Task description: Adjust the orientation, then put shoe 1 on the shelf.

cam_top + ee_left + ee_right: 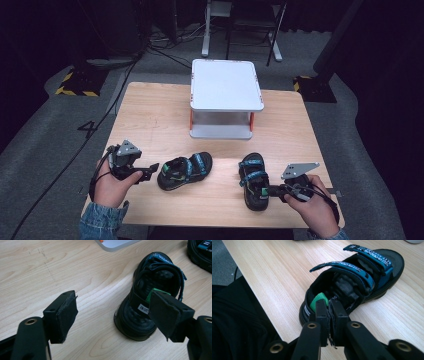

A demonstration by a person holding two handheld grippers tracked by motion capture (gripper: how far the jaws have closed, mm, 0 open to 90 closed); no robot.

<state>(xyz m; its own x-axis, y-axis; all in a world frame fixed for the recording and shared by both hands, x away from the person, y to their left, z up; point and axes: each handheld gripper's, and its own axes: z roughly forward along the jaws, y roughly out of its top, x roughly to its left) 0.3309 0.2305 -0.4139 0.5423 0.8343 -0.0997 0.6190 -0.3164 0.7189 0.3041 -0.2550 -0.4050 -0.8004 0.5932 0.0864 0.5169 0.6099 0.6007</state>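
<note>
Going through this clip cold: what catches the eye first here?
Two black sandals with blue straps lie near the front of the wooden table. The right gripper is clamped on the heel of the right sandal, while the left gripper stands open at the left sandal. Behind them sits a white two-tier stand.

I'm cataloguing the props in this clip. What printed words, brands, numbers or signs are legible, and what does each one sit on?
"4": painted on the grey floor left of the table.
"BO...": start of a white label on the heel strap of the left sandal; the rest is hidden behind the left gripper.
Lettering on the blue straps of the right sandal: too blurred to read.
White lettering on its heel strap: too small to read.
</note>
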